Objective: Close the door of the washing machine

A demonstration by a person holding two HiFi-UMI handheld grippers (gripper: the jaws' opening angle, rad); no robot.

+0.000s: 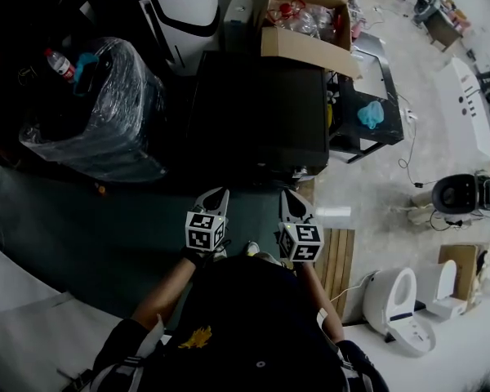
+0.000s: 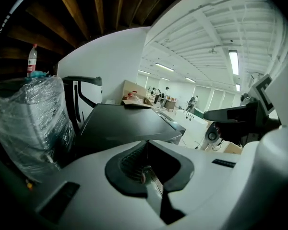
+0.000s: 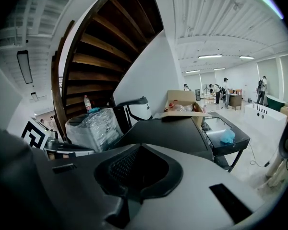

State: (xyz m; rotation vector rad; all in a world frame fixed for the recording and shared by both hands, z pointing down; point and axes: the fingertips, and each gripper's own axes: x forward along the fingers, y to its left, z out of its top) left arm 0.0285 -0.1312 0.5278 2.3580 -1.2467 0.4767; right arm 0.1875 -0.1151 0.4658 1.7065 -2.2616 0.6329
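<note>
The head view looks steeply down from above the person. The left gripper [image 1: 216,194] and right gripper [image 1: 288,196] sit low in the middle, with the washing machine [image 1: 257,113] just beyond them. Each gripper view sits low and close behind its own fingers [image 2: 86,188], facing forward across the machine's dark top toward the open hall. All three views share that top, the plastic-wrapped bundle [image 1: 98,109] at its left and the cardboard box [image 1: 306,35] at its far edge.
</note>
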